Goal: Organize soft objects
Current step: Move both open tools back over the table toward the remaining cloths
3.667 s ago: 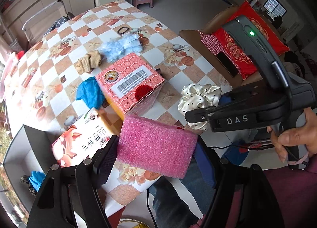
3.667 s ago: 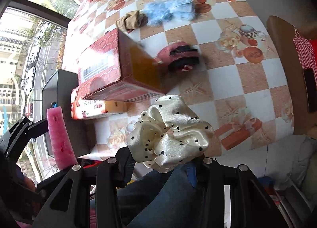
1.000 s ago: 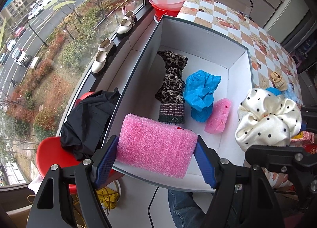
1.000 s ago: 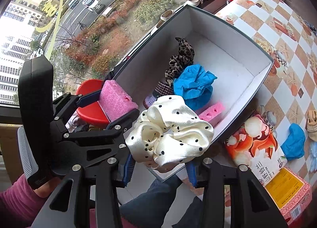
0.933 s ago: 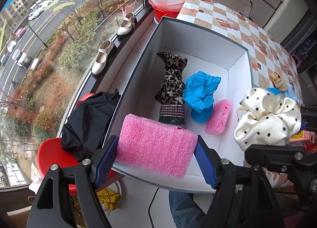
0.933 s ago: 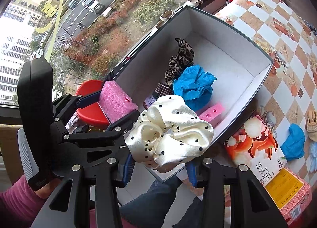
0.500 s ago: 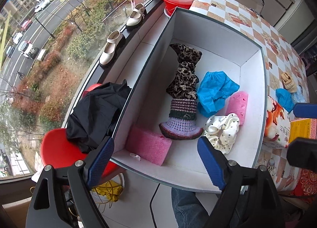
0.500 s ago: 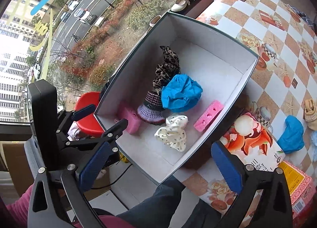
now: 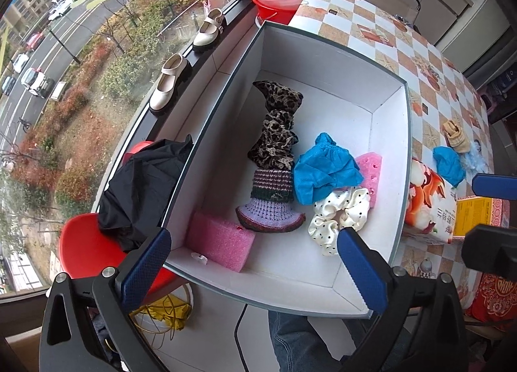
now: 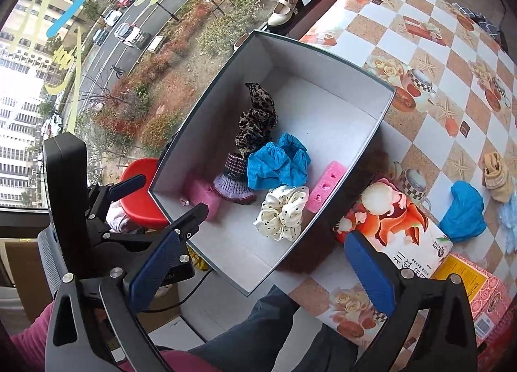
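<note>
**Both Soft Pieces Down in the Box**

Left gripper [image 9: 252, 255] opening wide, nothing between the fingers; right gripper [image 10: 261, 265] spread wide, empty. Pink foam block [image 9: 219, 241] in near-left corner of white box [image 9: 392, 159]; dotted scrunchie [image 9: 339, 213] right of it, touching blue cover [image 9: 326, 167].

Each wrist camera looks steeply down along its gripper's fingers, from close above, onto the white box [image 9: 392, 159] at frame centre. Both views share the box [image 10: 365, 146] interior, the window street at upper left, and the checkered table [image 9: 400, 39] at upper right.
</note>
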`<state>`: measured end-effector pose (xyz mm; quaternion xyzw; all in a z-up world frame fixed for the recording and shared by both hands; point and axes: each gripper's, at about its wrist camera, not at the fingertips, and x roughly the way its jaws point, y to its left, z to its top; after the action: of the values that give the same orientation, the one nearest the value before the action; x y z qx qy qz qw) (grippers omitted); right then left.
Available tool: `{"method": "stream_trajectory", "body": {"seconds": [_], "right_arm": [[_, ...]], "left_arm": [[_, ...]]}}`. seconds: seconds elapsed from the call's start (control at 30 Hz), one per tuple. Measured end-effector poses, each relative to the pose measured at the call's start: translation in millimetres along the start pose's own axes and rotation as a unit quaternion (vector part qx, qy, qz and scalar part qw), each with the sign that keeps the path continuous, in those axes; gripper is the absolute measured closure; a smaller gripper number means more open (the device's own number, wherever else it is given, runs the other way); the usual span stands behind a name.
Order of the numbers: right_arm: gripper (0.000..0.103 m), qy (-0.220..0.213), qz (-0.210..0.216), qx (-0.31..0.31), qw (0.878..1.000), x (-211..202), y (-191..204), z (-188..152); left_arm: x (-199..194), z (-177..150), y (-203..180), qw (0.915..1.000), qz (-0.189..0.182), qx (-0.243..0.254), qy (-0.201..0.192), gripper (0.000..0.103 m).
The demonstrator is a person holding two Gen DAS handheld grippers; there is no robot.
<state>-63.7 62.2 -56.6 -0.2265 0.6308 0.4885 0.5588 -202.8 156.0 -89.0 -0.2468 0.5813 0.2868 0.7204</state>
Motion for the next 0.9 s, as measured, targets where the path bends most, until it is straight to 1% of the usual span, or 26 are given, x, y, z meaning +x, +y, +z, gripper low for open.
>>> {"method": "stream_trajectory", "body": {"seconds": [0.13,0.27,0.4,0.5,0.6,0.7,0.83,0.9], "right_arm": [[0.0,-0.016,0.007,0.022,1.0,-21.0,-14.5,-5.9],[0.0,-0.042,0.011,0.053,0.998,-51.7,-38.7,-15.5],[0.0,-0.067,0.0,0.099,0.993,-85.1,-78.0,-29.7],[0.0,-0.093,-0.004,0.139,0.986,-113.1,-111.6,-43.7],[0.0,-0.121,-0.015,0.182,0.976,-140.1,-150.4,-61.4],[0.0,-0.139,-0.024,0.234,0.962,-158.5,-193.4,-81.3],[0.0,-0.147,-0.022,0.318,0.936,-166.2,-254.4,-114.9],[0.0,-0.145,-0.02,0.355,0.923,-163.4,-281.2,-133.5]], "left_arm": [[-10.0,10.2,-20.2,0.9995,-0.02,0.023,-0.001,0.0],[-22.9,26.0,-56.2,0.9969,-0.031,0.071,-0.012,0.0],[-29.1,40.2,-100.7,0.9911,-0.048,0.123,-0.016,0.0],[-28.6,49.6,-136.4,0.9849,-0.052,0.165,-0.014,0.0],[-26.7,57.6,-170.5,0.9784,-0.065,0.196,-0.006,0.0],[-21.8,65.7,-199.2,0.9738,-0.072,0.215,0.009,0.0],[-8.3,77.0,-230.1,0.9702,-0.08,0.227,0.032,0.0],[4.2,84.3,-244.0,0.9691,-0.082,0.227,0.051,0.0]]}}
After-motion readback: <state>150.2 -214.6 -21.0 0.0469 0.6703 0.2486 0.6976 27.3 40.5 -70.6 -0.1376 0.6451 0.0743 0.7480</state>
